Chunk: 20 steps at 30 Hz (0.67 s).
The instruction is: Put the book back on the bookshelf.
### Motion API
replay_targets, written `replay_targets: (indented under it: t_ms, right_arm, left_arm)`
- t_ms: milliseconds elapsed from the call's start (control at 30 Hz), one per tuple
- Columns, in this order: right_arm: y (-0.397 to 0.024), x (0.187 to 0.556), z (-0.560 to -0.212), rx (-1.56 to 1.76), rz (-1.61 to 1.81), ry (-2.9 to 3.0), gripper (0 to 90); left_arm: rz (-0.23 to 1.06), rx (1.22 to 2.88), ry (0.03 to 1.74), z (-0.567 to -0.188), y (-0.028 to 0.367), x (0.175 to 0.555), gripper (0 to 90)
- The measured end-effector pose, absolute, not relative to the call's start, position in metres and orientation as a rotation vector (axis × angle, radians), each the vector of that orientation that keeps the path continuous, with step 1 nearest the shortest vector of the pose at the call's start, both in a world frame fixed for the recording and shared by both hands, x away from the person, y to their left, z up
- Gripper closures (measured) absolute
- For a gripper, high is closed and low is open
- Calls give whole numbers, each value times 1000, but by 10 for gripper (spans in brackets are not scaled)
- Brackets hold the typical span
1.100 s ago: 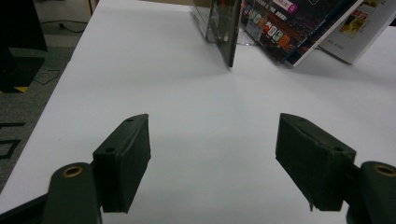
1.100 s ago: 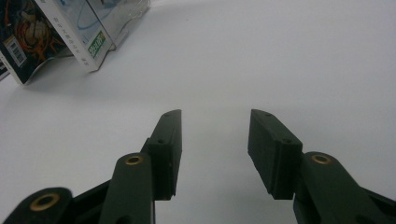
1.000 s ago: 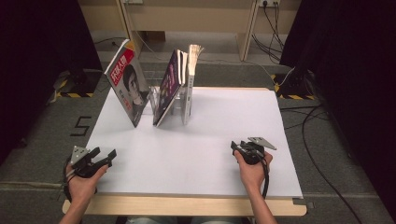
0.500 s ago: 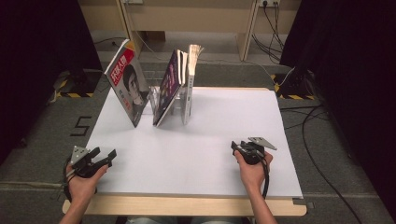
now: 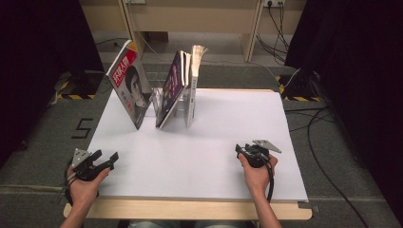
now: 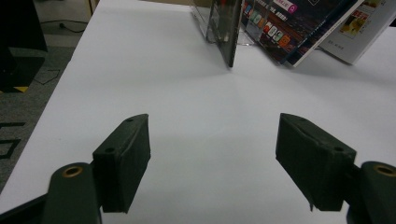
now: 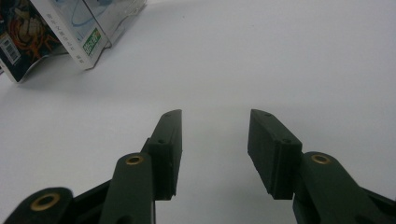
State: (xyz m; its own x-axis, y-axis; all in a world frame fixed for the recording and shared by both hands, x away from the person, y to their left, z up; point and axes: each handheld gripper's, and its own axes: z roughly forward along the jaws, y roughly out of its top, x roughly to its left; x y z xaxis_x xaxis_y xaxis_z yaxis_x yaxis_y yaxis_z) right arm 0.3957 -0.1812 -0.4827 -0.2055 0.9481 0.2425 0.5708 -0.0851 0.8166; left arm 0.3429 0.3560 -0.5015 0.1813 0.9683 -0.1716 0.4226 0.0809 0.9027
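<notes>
Three books lean in a clear stand at the back left of the white table: a red-and-white book with a portrait cover, a dark purple book and a white book. My left gripper rests at the table's front left, jaws open wide with nothing between them. At the front right sits my right gripper, open and holding nothing. The dark book's edge and the purple cover appear far ahead in the left gripper view.
The clear acrylic stand holds the books; the white book's lower corner is beside it. Wooden shelving stands behind the table. Cables trail over the grey floor on the right, and a "5" is marked on the floor.
</notes>
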Motion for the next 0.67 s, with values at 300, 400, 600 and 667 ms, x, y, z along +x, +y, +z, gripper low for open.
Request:
replay_targets:
  t_ms: [300, 400, 600, 667]
  right_arm:
    - [-180, 396, -483, 1641, 1208, 1779, 555]
    - [-180, 396, -483, 1640, 1208, 1778, 555]
    - [-179, 394, -484, 1649, 1204, 1777, 548]
    - [-179, 395, -484, 1648, 1207, 1774, 546]
  left_arm:
    - [717, 1503, 1396, -502, 356, 343, 257]
    - [719, 1501, 1396, -502, 356, 343, 256]
    - [717, 1501, 1399, -502, 356, 343, 256]
    - [717, 1503, 1400, -502, 356, 343, 256]
